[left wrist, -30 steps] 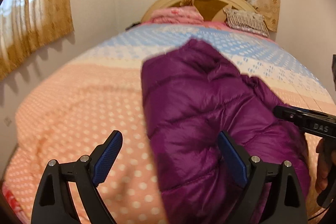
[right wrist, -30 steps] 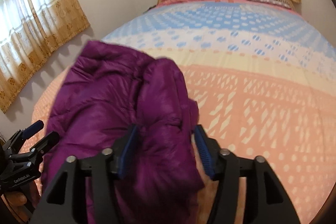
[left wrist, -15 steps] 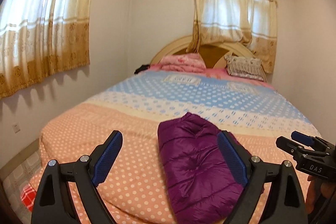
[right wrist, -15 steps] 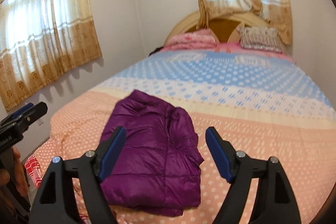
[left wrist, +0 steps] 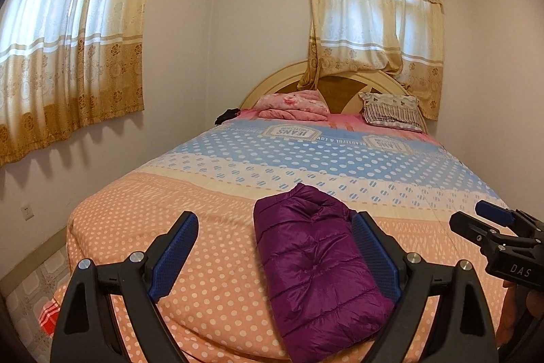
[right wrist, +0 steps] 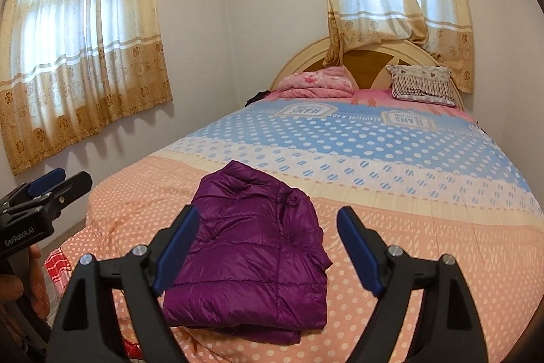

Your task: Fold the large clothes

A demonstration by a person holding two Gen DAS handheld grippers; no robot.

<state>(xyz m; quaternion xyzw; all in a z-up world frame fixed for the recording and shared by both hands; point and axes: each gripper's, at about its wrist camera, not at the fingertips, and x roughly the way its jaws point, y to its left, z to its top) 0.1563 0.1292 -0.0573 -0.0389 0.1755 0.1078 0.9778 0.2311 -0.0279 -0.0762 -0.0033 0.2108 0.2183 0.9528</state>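
Near the foot of the bed (left wrist: 217,261) the folded purple jacket (right wrist: 251,247) now lies alone, since I've pulled my left claw (left wrist: 275,256) and right claw (right wrist: 268,247) back, both apart and empty, so the fold looks finished.

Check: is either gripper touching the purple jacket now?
Apart. Both wrist views show the left gripper and right gripper open, held back above the folded purple jacket.

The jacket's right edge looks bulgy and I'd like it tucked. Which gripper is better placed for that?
Probably the right gripper. It is open, and the jacket with its bulging edge lies ahead of its fingers. The left gripper, also open, faces the smoother left side. Both are clear of the fabric.
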